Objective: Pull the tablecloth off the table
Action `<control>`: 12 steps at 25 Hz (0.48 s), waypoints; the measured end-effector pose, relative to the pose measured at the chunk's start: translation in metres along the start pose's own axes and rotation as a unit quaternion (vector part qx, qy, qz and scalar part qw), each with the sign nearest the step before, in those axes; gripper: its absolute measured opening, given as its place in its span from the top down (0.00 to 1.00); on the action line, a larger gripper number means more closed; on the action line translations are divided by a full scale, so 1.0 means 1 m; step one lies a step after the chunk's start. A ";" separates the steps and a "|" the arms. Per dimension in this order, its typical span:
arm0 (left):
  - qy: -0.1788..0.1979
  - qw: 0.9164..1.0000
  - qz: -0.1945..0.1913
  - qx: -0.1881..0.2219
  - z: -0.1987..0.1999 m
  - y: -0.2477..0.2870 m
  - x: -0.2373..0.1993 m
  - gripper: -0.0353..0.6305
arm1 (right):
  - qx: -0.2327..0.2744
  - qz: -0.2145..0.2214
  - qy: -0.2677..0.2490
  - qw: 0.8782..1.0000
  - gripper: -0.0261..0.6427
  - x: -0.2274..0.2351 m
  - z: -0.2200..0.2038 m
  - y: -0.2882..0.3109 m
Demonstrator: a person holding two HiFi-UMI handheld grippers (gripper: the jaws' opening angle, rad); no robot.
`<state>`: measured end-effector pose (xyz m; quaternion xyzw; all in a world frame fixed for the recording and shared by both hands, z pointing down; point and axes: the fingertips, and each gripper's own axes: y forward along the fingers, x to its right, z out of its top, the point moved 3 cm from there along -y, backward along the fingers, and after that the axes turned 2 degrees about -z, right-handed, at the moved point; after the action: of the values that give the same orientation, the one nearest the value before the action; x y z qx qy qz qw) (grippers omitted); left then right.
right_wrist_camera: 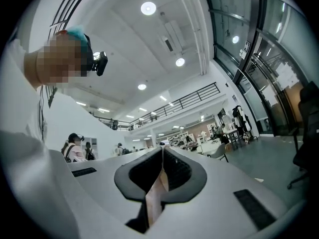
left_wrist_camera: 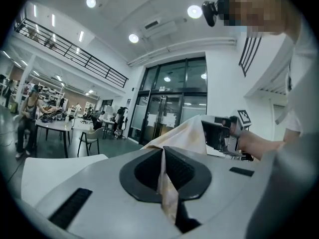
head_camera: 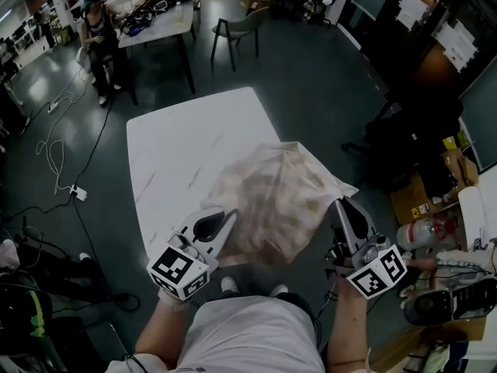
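Left gripper (head_camera: 224, 222): jaws closed, a thin fold of the tablecloth (head_camera: 272, 200) pinched between the pads. Right gripper (head_camera: 342, 206): jaws likewise closed on a cloth edge. Cloth is bunched and raised between the two grippers, over the near right part of the white table (head_camera: 175, 138); the far and left tabletop lies uncovered. Beyond: grey chair (head_camera: 241, 23), second table (head_camera: 159, 22), seated person (head_camera: 99, 33).

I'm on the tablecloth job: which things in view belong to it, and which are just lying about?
Job: tablecloth, white table, left gripper and right gripper, each shut on the tablecloth's edge.
Lying about: grey chair, floor cables, plastic bottle, far table.
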<state>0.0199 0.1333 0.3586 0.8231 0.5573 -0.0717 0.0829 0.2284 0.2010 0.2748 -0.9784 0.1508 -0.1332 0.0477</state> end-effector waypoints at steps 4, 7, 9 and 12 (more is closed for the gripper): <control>0.005 1.000 -0.021 0.003 0.008 0.019 0.018 0.93 | 0.021 -0.026 -0.007 0.999 0.91 0.013 0.021 -0.026; 0.016 0.999 -0.031 0.004 0.017 0.035 0.032 0.93 | 0.035 -0.049 -0.017 0.998 0.91 0.024 0.038 -0.048; 0.026 0.999 -0.038 0.003 0.021 0.048 0.044 0.93 | 0.043 -0.066 -0.027 0.997 0.91 0.035 0.049 -0.065; 0.033 0.998 -0.051 0.000 0.023 0.069 0.063 0.93 | 0.050 -0.091 -0.042 0.994 0.91 0.046 0.061 -0.089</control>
<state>0.1063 0.1599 0.3268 0.7952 0.6013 -0.0482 0.0605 0.3127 0.2741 0.2396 -0.9891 0.0521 -0.1036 0.0910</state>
